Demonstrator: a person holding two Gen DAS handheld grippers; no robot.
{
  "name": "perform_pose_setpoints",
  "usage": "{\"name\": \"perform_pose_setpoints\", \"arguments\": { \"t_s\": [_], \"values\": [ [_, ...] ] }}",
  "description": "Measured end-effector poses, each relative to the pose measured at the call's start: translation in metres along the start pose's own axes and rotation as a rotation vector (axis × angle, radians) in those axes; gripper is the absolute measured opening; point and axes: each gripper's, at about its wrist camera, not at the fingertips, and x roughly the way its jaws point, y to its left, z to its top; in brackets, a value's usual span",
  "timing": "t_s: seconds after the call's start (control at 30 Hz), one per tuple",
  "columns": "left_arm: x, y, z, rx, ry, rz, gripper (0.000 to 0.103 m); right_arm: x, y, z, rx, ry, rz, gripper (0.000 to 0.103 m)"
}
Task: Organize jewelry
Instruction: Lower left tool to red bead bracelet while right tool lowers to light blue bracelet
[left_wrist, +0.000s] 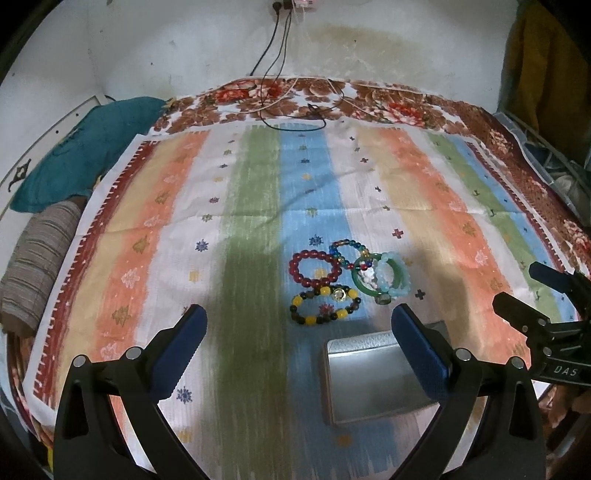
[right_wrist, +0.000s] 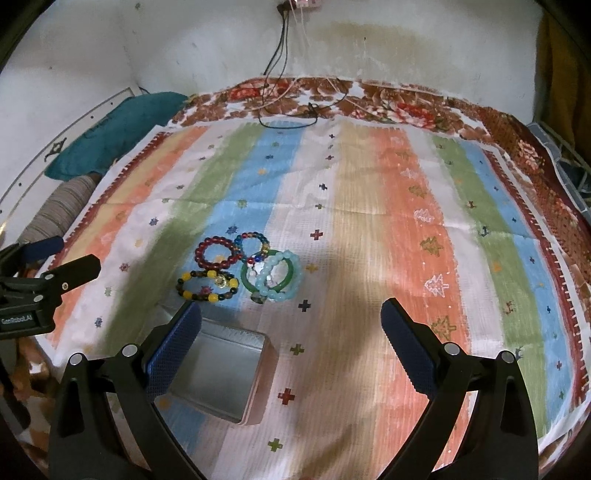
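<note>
Several bead bracelets lie in a cluster on the striped cloth: a dark red one (left_wrist: 314, 268) (right_wrist: 217, 254), a yellow and dark one (left_wrist: 325, 305) (right_wrist: 207, 285), a multicolour one (left_wrist: 349, 251) (right_wrist: 253, 243), a green bangle (left_wrist: 373, 276) (right_wrist: 269, 272) and a pale blue one (left_wrist: 394, 277) (right_wrist: 280, 280). An open, empty metal tin (left_wrist: 373, 380) (right_wrist: 221, 373) sits just in front of them. My left gripper (left_wrist: 299, 325) is open and empty, hovering short of the cluster. My right gripper (right_wrist: 291, 321) is open and empty, to the right of the tin.
The striped cloth (left_wrist: 184, 206) (right_wrist: 388, 206) covers a floral blanket (left_wrist: 369, 99). A teal cushion (left_wrist: 85, 151) and a striped roll (left_wrist: 40, 266) lie at the left. Cables (left_wrist: 295, 107) trail from the wall. Each gripper shows at the other's view edge, right (left_wrist: 532, 295) and left (right_wrist: 59, 262).
</note>
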Motion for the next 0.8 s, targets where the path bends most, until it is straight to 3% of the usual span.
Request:
{"name": "perform_pose_setpoints", "arguments": {
  "t_s": [0.8],
  "values": [
    [0.070,0.006,0.033,-0.006,0.116,0.037,0.097,0.056,-0.009,0.024,0.009,0.121,0.014,0.099]
  ]
}}
